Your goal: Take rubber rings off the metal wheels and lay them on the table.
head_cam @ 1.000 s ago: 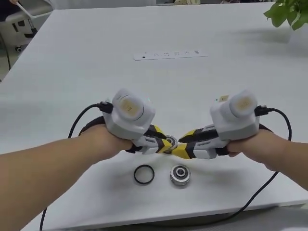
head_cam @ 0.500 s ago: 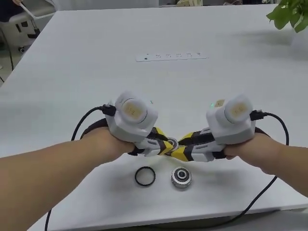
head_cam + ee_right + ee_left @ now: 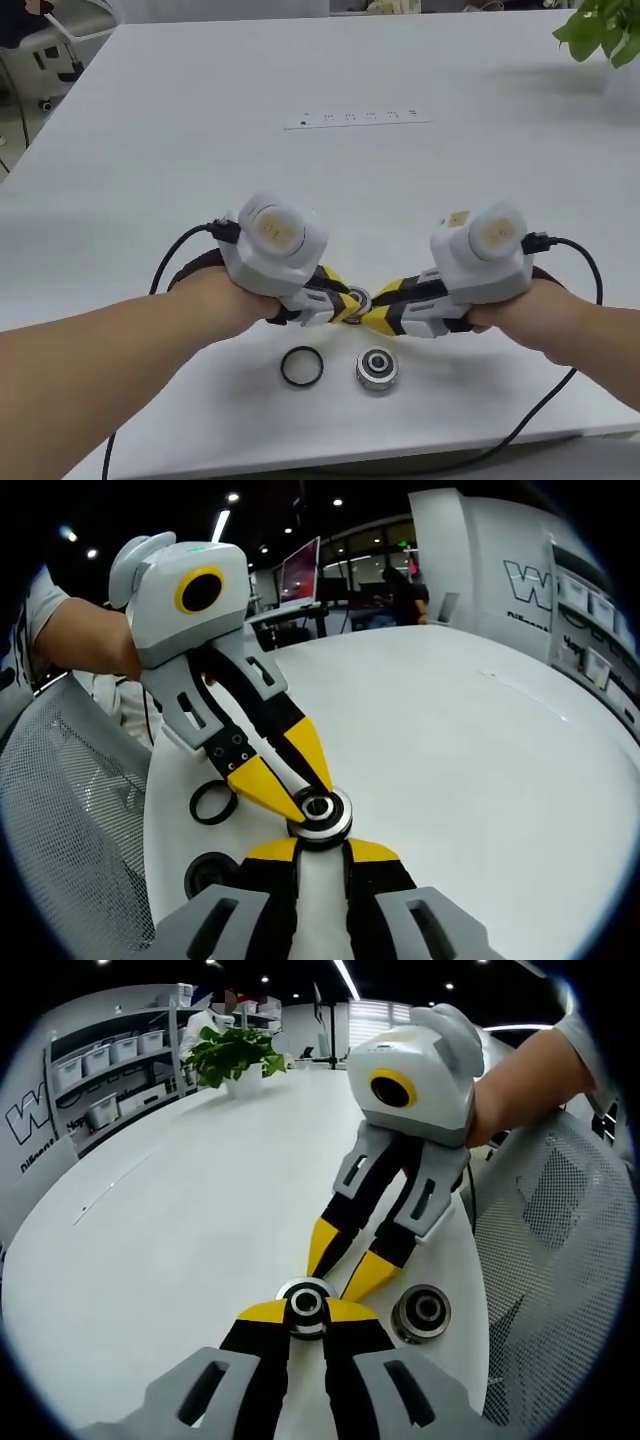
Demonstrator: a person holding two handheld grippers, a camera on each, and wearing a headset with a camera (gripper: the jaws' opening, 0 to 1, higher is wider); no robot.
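Note:
Both grippers meet nose to nose over the white table (image 3: 150, 150), just above its front part. Between them hangs a small metal wheel (image 3: 356, 299) with a black rubber ring around it. My left gripper (image 3: 343, 306) is shut on the wheel (image 3: 305, 1304). The yellow tips of my right gripper (image 3: 369, 311) pinch the wheel's rubber-ringed rim (image 3: 321, 814) from the other side. On the table below lie a loose black rubber ring (image 3: 301, 367) and a second metal wheel (image 3: 377, 367) side by side.
A white power strip (image 3: 357, 118) lies far back at mid-table. A potted plant (image 3: 600, 30) stands at the far right corner. Black cables (image 3: 555, 395) trail from both grippers over the front edge. A mesh chair (image 3: 560, 1260) stands close to that edge.
Both grippers stay pressed together on the wheel. Only the head camera has shifted a little.

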